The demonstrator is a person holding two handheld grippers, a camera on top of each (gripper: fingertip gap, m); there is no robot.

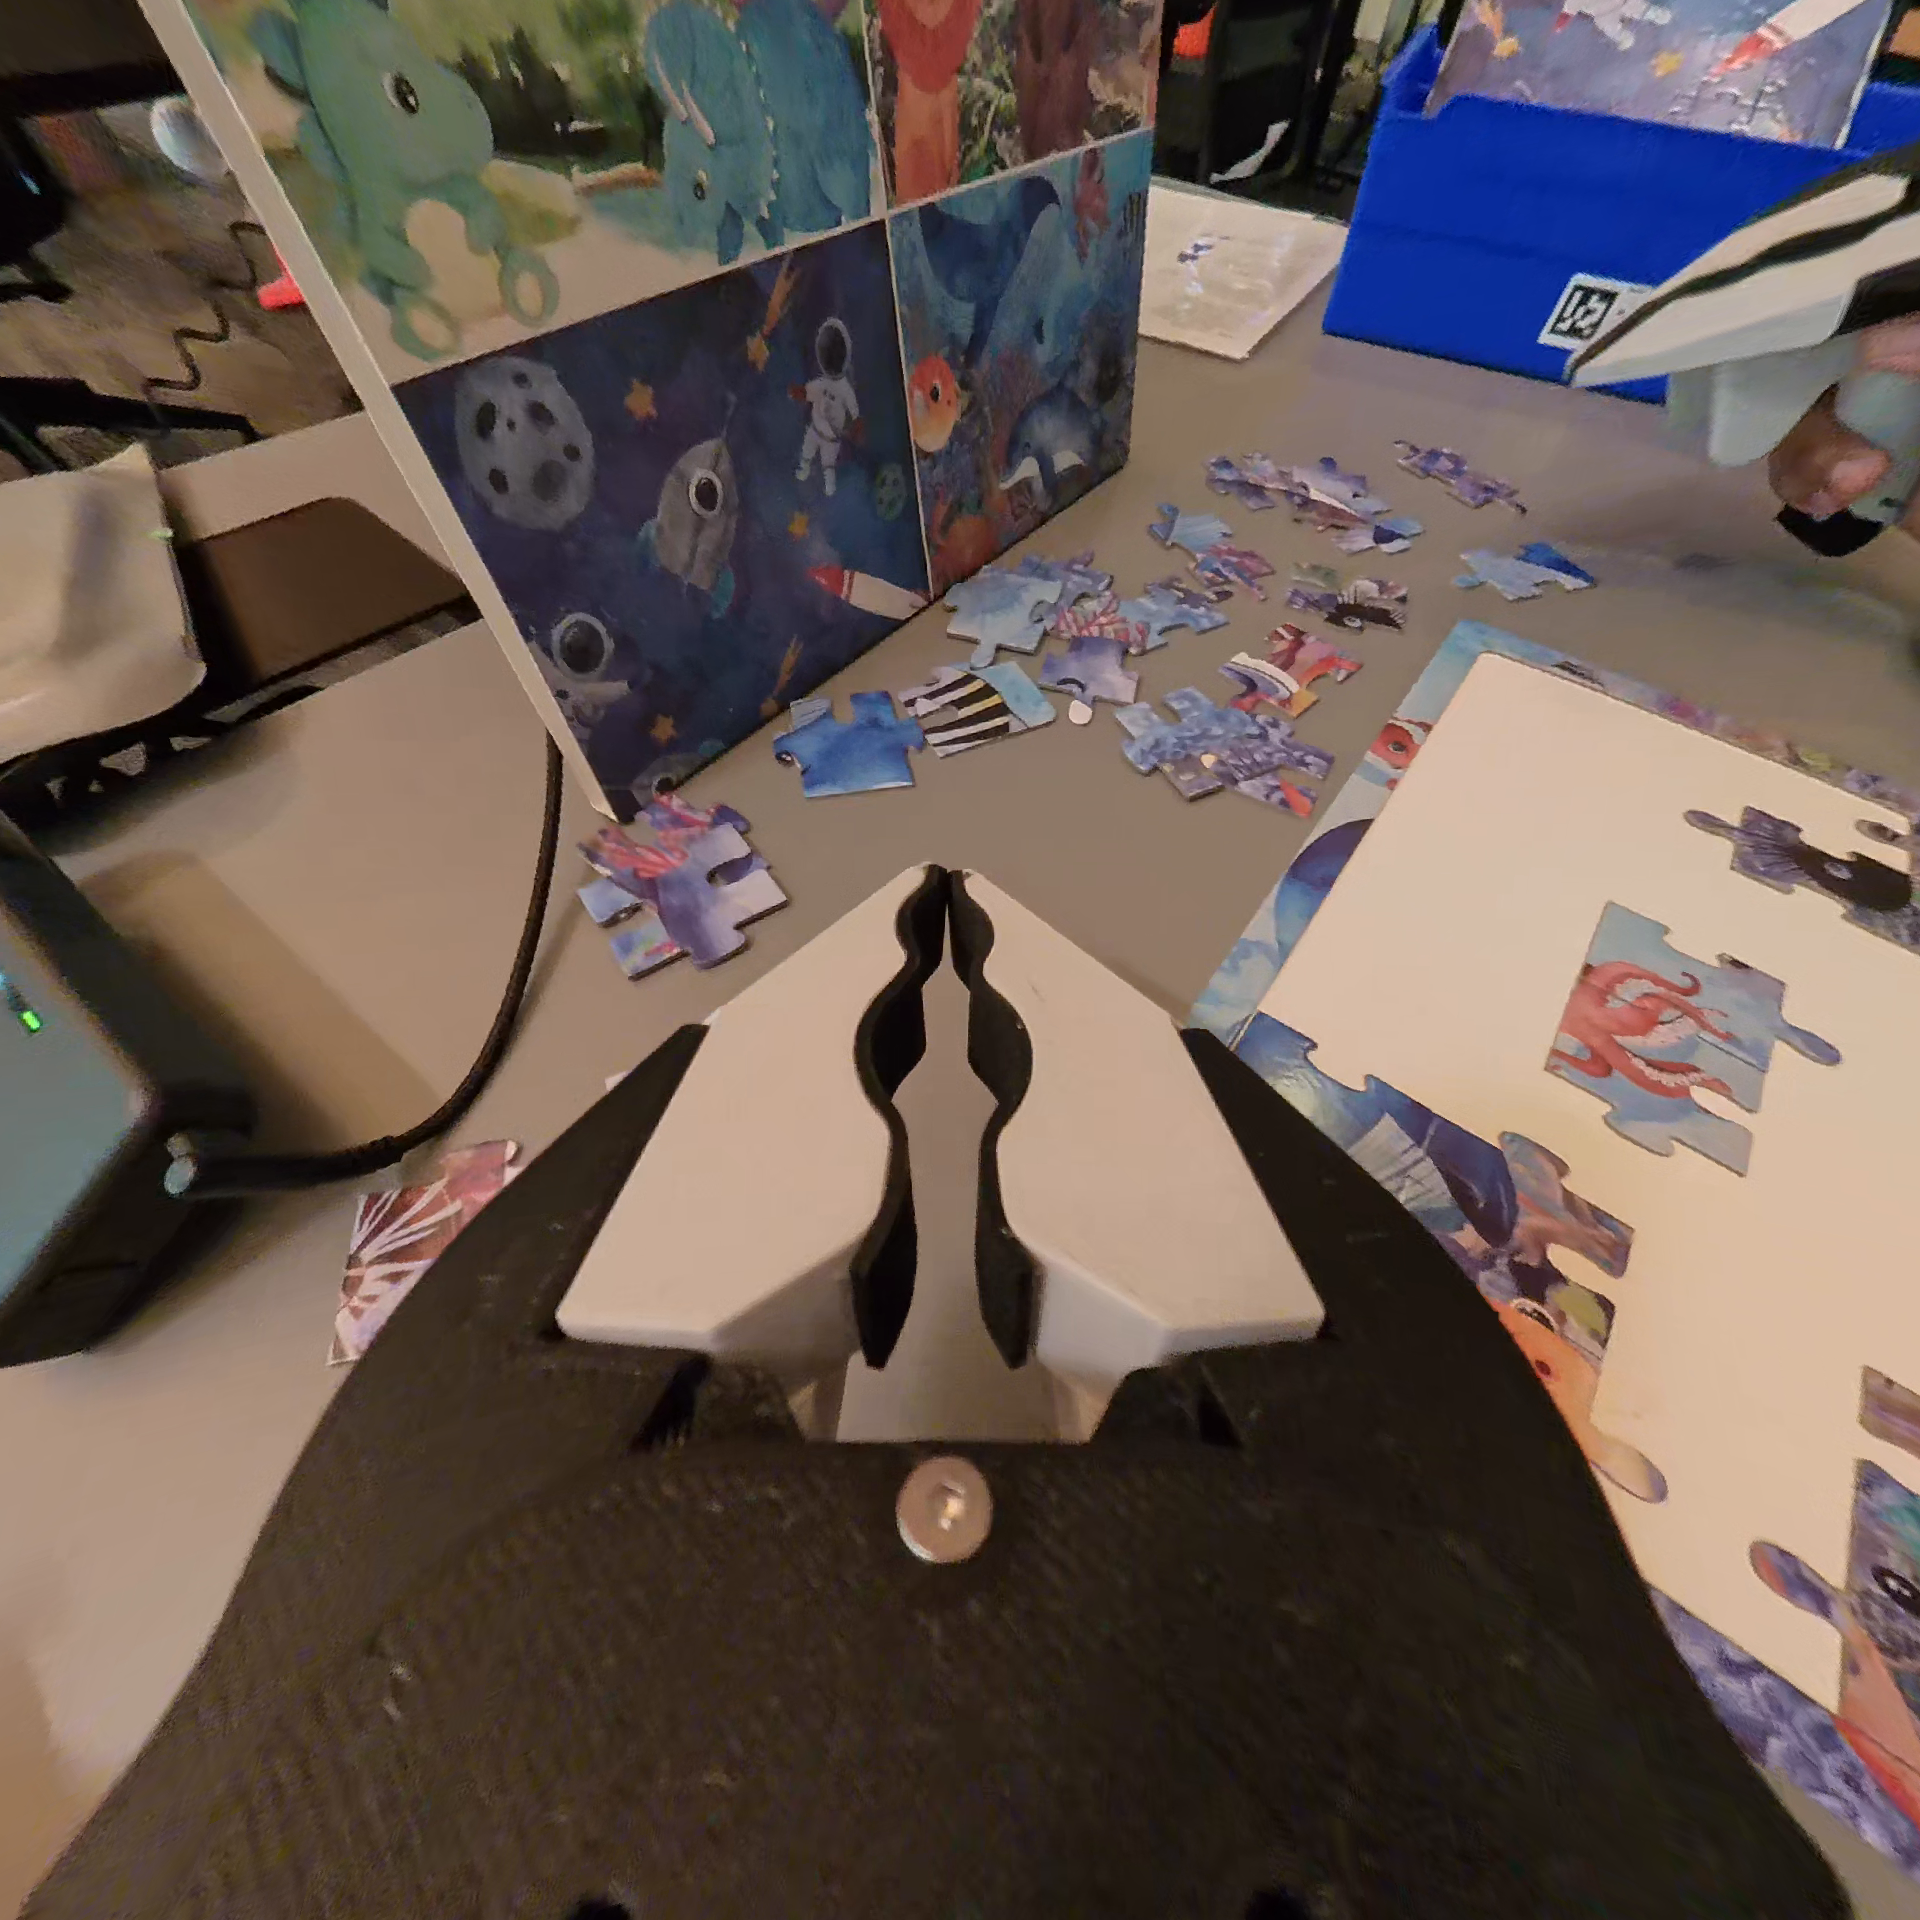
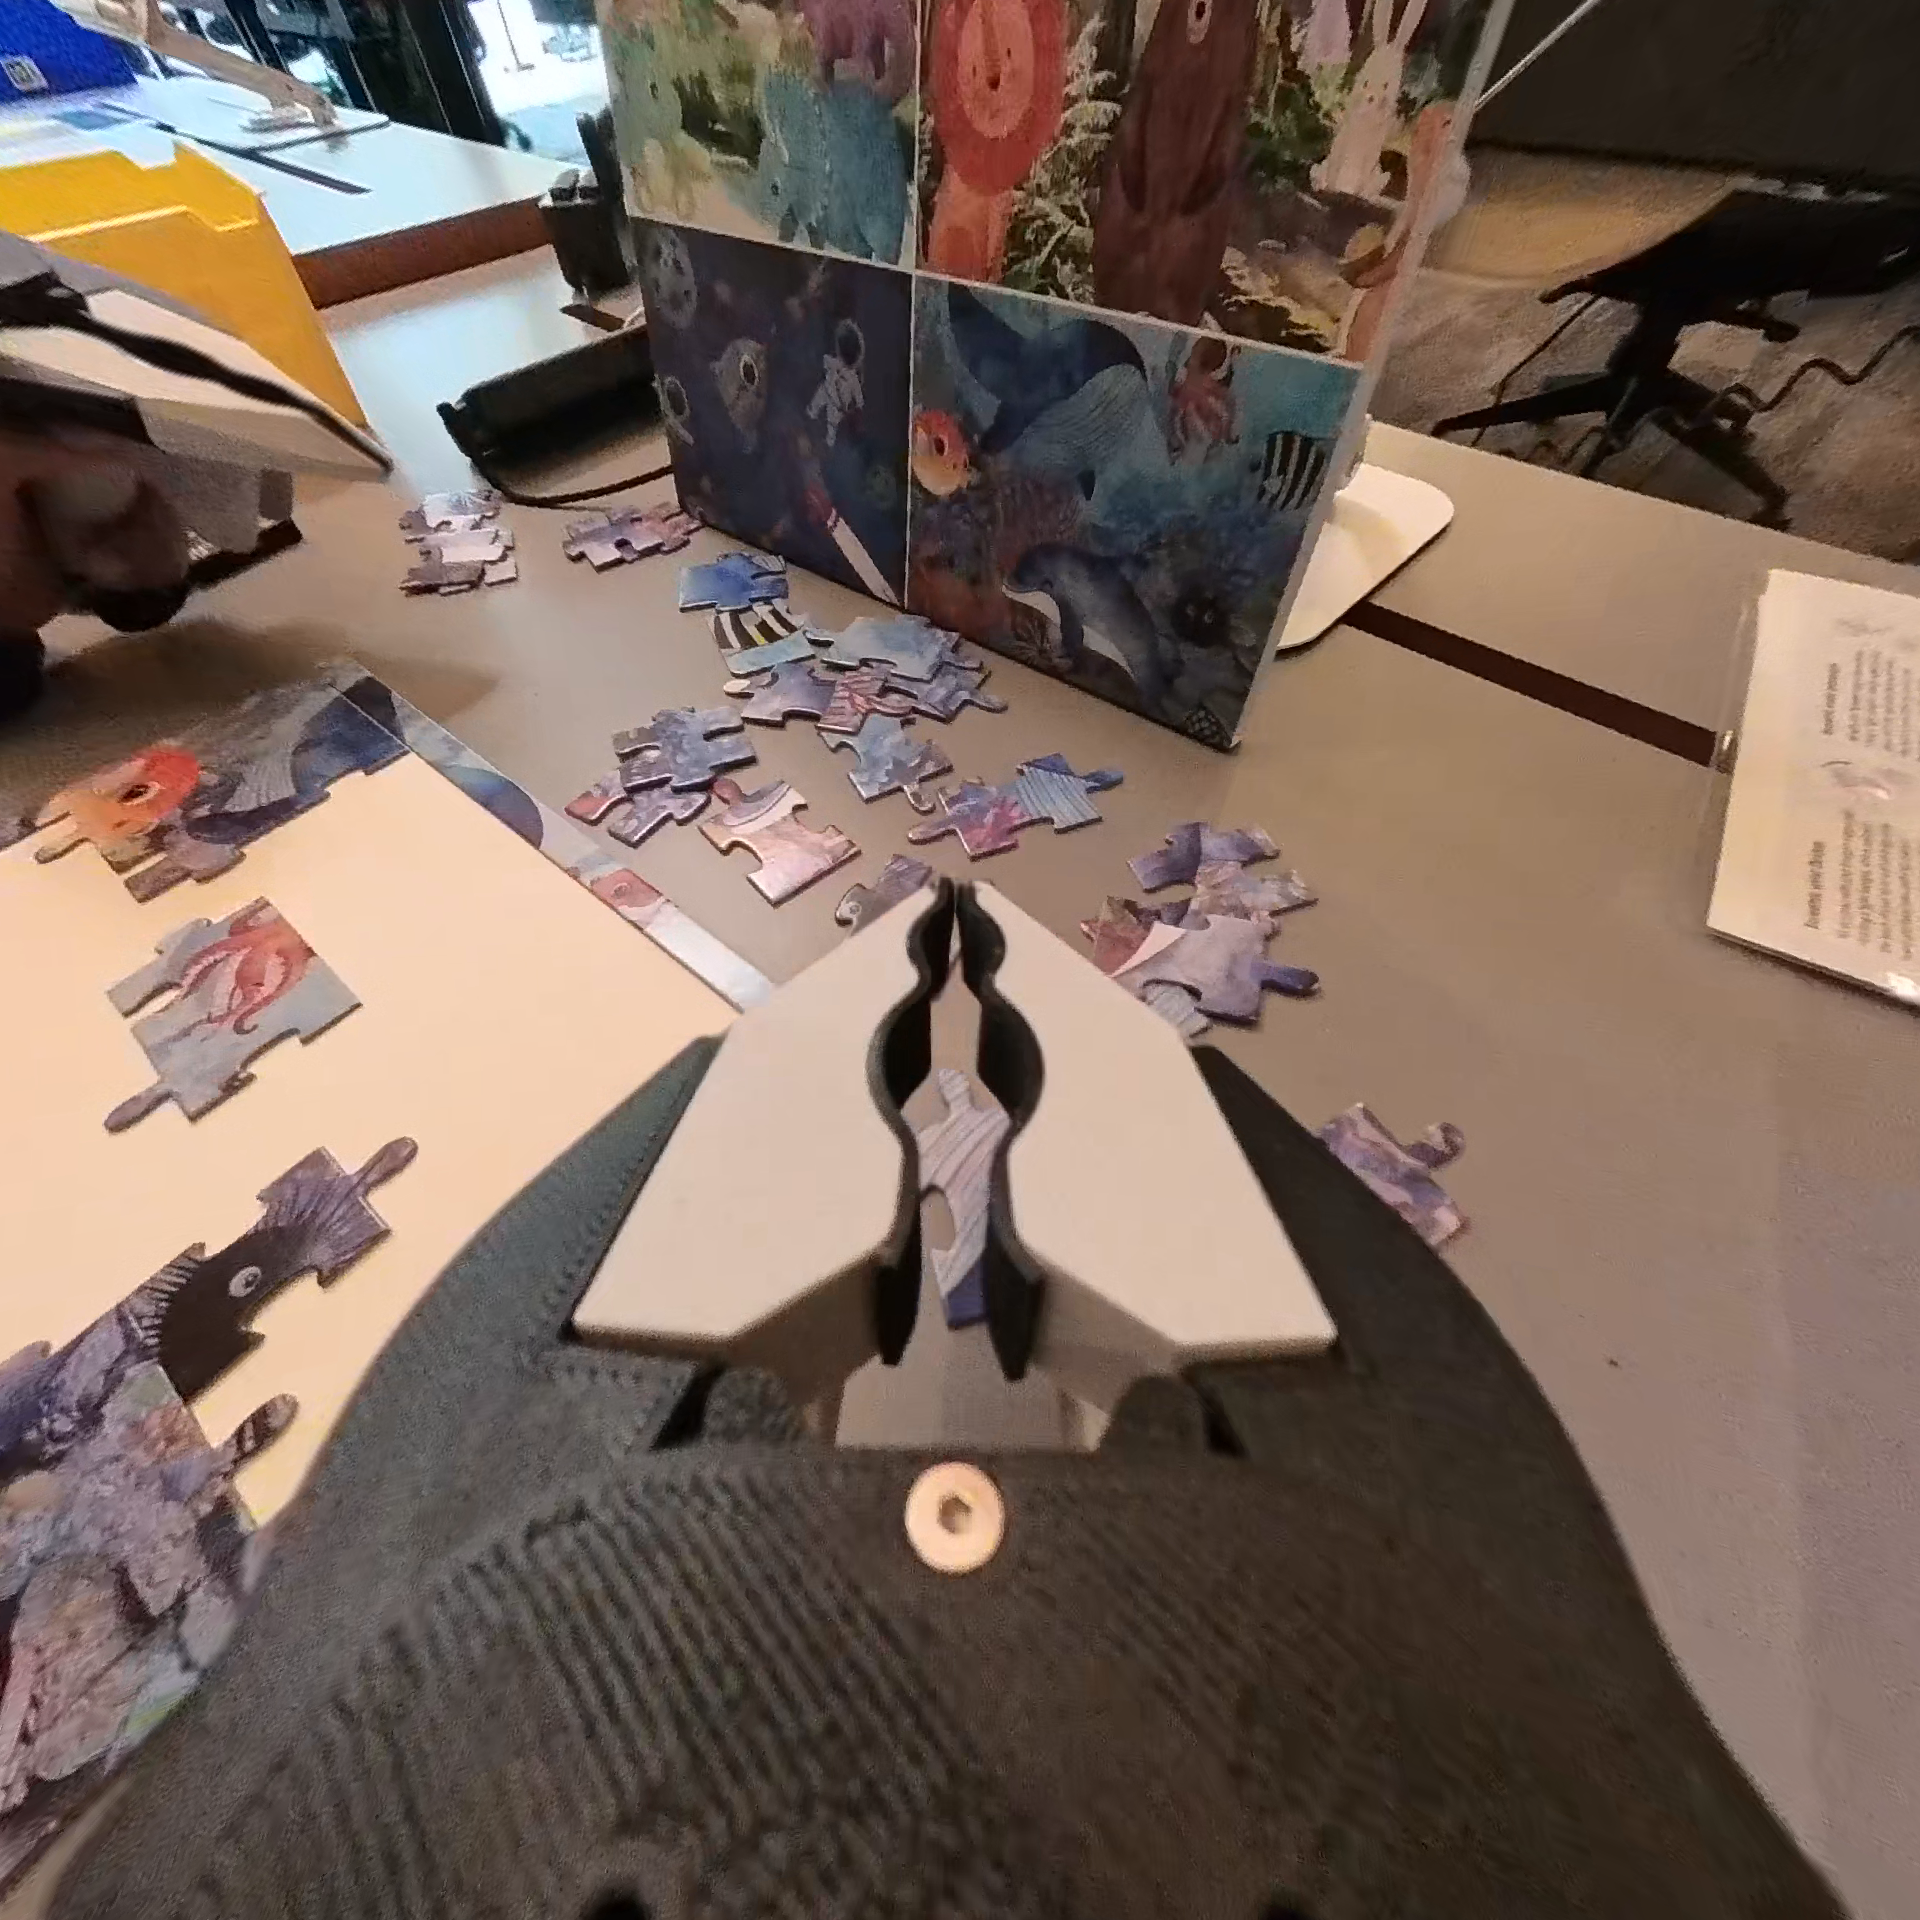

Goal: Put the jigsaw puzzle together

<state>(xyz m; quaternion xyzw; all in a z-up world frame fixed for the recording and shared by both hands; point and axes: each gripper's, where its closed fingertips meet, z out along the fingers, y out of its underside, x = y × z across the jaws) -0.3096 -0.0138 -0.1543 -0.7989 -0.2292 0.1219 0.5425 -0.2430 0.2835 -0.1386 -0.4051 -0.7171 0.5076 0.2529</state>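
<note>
right wrist view, near: right gripper [image 2: 951, 891] sits at frame centre with its tips pressed together and nothing between them. a pale striped piece [image 2: 961, 1195] shows through the gap between the fingers; i cannot tell for certain, but it looks to lie on the table below rather than be held. a lone blue piece [image 2: 1397, 1169] lies just right of the gripper.

left wrist view, near: left gripper [image 1: 948, 878] is likewise clenched on nothing, hovering over bare grey table [image 1: 987, 821].

mid: puzzle tray [image 1: 1475, 935], white bed with printed border, at right of the left wrist frame. an octopus cluster [image 1: 1662, 1049] sits loose in the bed; joined runs line the lower and right edges. the tray is mostly unfilled, so the task looks early.

farther: loose pieces [image 2: 831, 707] scattered in frame centre, several overlapping. a small stack [image 1: 675, 894] lies left of the left gripper's tips.

far: picture box [image 2: 1039, 416] stands upright behind the scatter, a reference for the sea scene. blue bin [image 1: 1538, 229] at upper right of the left wrist frame.

handling judgement: pieces are thin card, very light, stiff but bendable at the tabs. flat on a smooth table they give no edge to pinch; better to slide one off an overlapped neighbour or tip it up, then grip across the body, not a tab. hard pressing could crease the print.
</note>
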